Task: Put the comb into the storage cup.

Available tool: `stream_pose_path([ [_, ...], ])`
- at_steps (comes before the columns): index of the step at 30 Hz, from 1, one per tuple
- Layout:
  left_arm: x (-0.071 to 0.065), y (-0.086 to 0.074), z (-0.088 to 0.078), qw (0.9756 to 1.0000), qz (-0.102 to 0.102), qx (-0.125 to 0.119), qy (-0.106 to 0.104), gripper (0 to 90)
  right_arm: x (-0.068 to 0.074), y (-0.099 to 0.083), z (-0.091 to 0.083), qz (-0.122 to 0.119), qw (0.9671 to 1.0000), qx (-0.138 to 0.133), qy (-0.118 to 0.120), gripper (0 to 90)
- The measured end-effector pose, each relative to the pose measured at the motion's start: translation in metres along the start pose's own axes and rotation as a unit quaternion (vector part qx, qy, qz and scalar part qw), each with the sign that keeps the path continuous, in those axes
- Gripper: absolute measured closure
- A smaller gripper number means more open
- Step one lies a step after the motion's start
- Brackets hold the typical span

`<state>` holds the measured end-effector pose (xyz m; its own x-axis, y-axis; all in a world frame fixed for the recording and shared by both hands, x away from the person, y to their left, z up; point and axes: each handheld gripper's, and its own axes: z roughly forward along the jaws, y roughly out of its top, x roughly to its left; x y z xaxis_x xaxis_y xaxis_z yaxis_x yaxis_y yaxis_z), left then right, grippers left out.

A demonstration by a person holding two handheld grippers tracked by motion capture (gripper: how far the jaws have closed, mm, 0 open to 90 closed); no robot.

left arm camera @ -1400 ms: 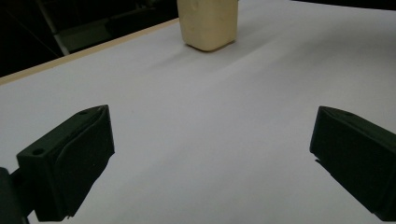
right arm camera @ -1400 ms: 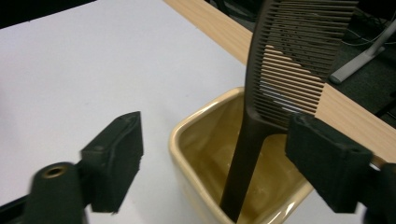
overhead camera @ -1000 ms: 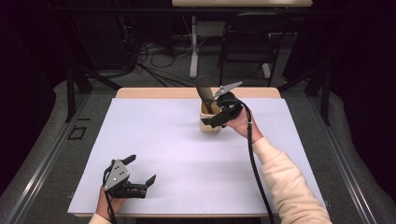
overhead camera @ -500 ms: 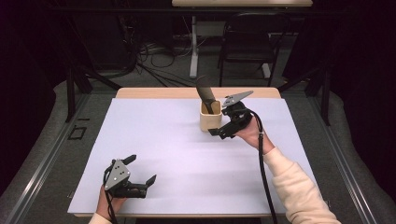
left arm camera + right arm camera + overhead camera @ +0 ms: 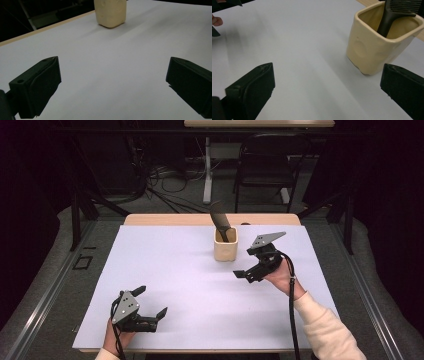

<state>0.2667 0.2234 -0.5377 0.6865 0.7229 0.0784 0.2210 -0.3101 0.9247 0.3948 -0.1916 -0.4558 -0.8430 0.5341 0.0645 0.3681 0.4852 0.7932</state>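
progress: the black comb already stands in the cream ceramic holder, handle end down and toothed end sticking up and leaning toward the far left — so the placing looks done, as far as i can judge.
what is left: probably nothing but bringing the right hand home; no other loose item lies on the white table cover.
comb, close up: in the right gripper view its dark shaft drops into the holder's square mouth, teeth at the top edge of that view.
holder: upright near the far middle of the cover, with the wooden table edge just behind it; the left gripper view shows its lower body well ahead.
right gripper: released — jaws spread wide, nothing between them; it sits just to the right of the holder and a little nearer the person, apart from it, the holder off toward its right jaw.
right hand pose: arm in a pale sleeve reaches in from the lower right, wrist angled so the jaws point left, toward the table's middle.
left gripper: also released and empty, jaws wide apart over bare cover.
left hand pose: low at the near left edge, well apart from the holder — resting, by the look of it.
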Motion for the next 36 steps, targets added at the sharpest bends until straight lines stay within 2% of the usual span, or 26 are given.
stream_pose_path([
  [6,0.0,0.0,0.0,1.0,0.001,0.001,0.0,0.0,0.009,-0.012,-0.009,-0.004,1.0,-0.001,0.001,0.0],
  [17,0.0,0.0,0.001,1.0,0.0,0.0,0.0,0.0,0.024,-0.037,-0.026,-0.007,0.9998,0.001,-0.016,0.0],
  [36,0.0,0.0,0.0,1.0,0.0,0.001,0.001,0.0,0.04,-0.077,-0.043,-0.003,0.9988,-0.013,-0.047,0.0],
])
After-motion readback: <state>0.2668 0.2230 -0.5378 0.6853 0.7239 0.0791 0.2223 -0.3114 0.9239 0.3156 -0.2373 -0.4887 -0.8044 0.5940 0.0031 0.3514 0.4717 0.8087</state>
